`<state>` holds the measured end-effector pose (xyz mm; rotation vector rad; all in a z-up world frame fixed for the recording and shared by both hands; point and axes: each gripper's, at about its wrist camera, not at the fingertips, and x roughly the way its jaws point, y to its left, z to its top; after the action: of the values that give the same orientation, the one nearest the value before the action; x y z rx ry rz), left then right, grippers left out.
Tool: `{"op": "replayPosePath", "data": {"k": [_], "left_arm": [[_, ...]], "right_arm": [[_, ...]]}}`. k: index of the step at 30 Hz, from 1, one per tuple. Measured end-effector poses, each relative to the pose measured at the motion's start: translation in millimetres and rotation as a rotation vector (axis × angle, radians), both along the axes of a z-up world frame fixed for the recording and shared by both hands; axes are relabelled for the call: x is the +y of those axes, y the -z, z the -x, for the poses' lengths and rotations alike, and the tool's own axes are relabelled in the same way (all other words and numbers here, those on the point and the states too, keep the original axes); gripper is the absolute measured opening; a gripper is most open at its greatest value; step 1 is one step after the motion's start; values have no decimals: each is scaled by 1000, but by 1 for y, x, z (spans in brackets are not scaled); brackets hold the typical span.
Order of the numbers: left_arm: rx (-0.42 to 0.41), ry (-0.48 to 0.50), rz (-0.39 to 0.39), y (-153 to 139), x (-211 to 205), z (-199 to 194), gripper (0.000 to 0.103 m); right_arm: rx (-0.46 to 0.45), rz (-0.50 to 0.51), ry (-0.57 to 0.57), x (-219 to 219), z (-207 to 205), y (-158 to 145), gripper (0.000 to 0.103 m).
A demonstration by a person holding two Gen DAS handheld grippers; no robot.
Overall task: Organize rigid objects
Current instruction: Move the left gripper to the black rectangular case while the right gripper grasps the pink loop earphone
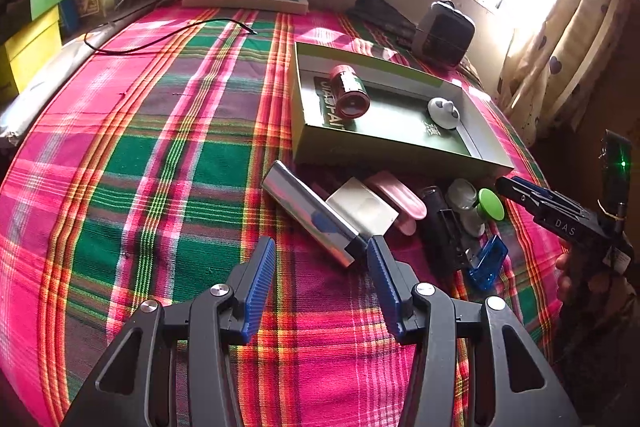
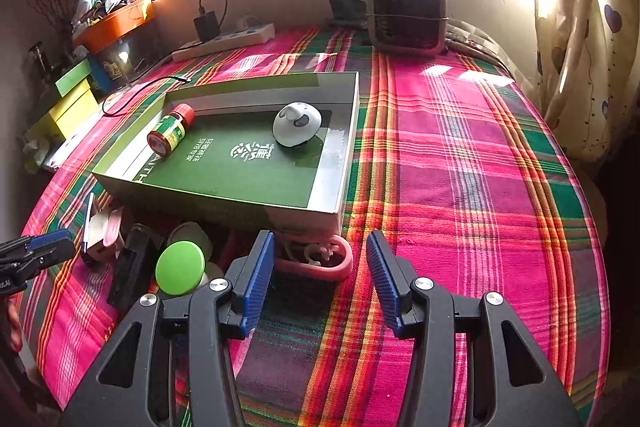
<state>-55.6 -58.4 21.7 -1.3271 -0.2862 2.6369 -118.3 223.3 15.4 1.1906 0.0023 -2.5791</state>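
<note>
A shallow green cardboard box (image 1: 396, 151) (image 2: 352, 147) lies on the plaid cloth. Inside it are a red bottle (image 1: 350, 91) (image 2: 172, 131) on its side and a white round gadget (image 1: 442, 111) (image 2: 297, 123). In front of the box lie a silver case (image 1: 308, 215), a square white box (image 1: 362, 209), a pink case (image 1: 400, 201), a black stapler (image 1: 440, 223) (image 2: 132, 275), a green-lidded jar (image 1: 490, 203) (image 2: 180, 267) and a blue clear piece (image 1: 486, 261). My left gripper (image 1: 320, 255) is open beside the silver case's near end. My right gripper (image 2: 320, 247) is open, just behind a pink holder (image 2: 332, 263).
A power strip (image 1: 244, 1) with a black charger and a loose cable (image 1: 168, 37) sits at the far edge. A small heater (image 2: 406, 13) stands at the back. Yellow and green boxes (image 1: 32, 39) are stacked left. A curtain (image 2: 580, 67) hangs right.
</note>
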Motion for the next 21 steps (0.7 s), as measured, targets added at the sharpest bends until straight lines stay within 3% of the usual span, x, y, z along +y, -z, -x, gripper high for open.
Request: {"op": "replayPosePath", "data": {"k": [12, 18, 21], "left_arm": [[-28, 11, 12, 8, 2, 1, 47], [-34, 8, 19, 9, 0, 2, 47], [-33, -9, 32, 8, -2, 1, 48]], "right_arm": [[-17, -16, -155, -20, -27, 3, 49], [-22, -9, -198, -24, -32, 4, 49], [-13, -38, -159, -21, -27, 4, 49]]}}
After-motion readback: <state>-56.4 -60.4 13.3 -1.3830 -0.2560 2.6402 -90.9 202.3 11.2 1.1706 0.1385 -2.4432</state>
